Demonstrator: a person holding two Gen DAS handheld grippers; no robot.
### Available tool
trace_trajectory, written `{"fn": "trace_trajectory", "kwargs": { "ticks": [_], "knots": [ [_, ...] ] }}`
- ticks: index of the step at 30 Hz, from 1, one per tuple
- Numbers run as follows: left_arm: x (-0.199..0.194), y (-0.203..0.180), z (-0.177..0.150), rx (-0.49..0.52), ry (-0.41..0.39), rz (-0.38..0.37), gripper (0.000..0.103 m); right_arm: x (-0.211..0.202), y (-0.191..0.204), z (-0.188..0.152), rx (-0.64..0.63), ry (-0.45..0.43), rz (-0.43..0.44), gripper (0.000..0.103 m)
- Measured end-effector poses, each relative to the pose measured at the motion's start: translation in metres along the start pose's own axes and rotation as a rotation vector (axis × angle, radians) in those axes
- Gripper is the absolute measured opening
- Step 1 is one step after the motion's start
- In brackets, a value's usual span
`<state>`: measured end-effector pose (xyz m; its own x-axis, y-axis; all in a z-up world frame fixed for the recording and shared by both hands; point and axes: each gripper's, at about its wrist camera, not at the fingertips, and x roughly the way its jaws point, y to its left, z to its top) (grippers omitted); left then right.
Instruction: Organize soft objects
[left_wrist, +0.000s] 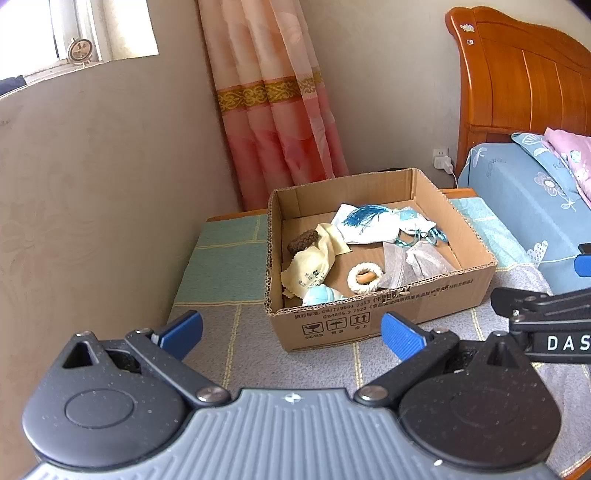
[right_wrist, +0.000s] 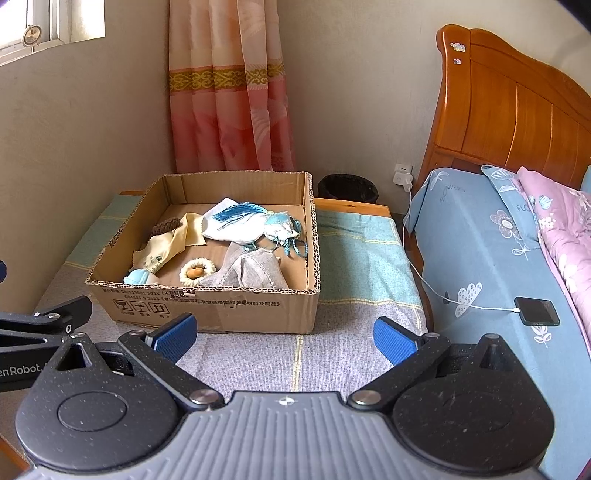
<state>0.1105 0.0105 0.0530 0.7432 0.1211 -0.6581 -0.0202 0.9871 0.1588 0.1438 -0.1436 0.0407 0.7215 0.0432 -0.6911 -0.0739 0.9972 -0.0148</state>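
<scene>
An open cardboard box (left_wrist: 384, 317) (right_wrist: 221, 310) stands on a cloth-covered low table. In it lie a yellow cloth (left_wrist: 314, 266) (right_wrist: 166, 247), a white pouch with a blue tassel (left_wrist: 369, 221) (right_wrist: 240, 219), a brown knitted piece (left_wrist: 302, 240) (right_wrist: 166, 224), a white ring (left_wrist: 365, 277) (right_wrist: 197, 272), grey mesh fabric (left_wrist: 417, 258) (right_wrist: 255, 271) and a light blue soft item (left_wrist: 319, 295) (right_wrist: 138, 276). My left gripper (left_wrist: 291, 332) is open and empty, in front of the box. My right gripper (right_wrist: 284, 336) is open and empty, at the box's near right corner.
A wall is close on the left, a pink curtain (left_wrist: 273, 110) behind the box. A bed with blue sheet (right_wrist: 491, 258) and wooden headboard (right_wrist: 509, 96) is on the right, a phone (right_wrist: 537, 311) on a charging cable on it. A black bin (right_wrist: 347, 187) stands behind the table.
</scene>
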Motion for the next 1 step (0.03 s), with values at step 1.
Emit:
{"fn": "trace_trajectory", "kwargs": {
  "ticks": [1],
  "knots": [
    [-0.0009,0.0,-0.0004,0.0,-0.001,0.001,0.102,-0.0008,0.0005,0.0,-0.001,-0.001,0.0,0.103]
  ]
}}
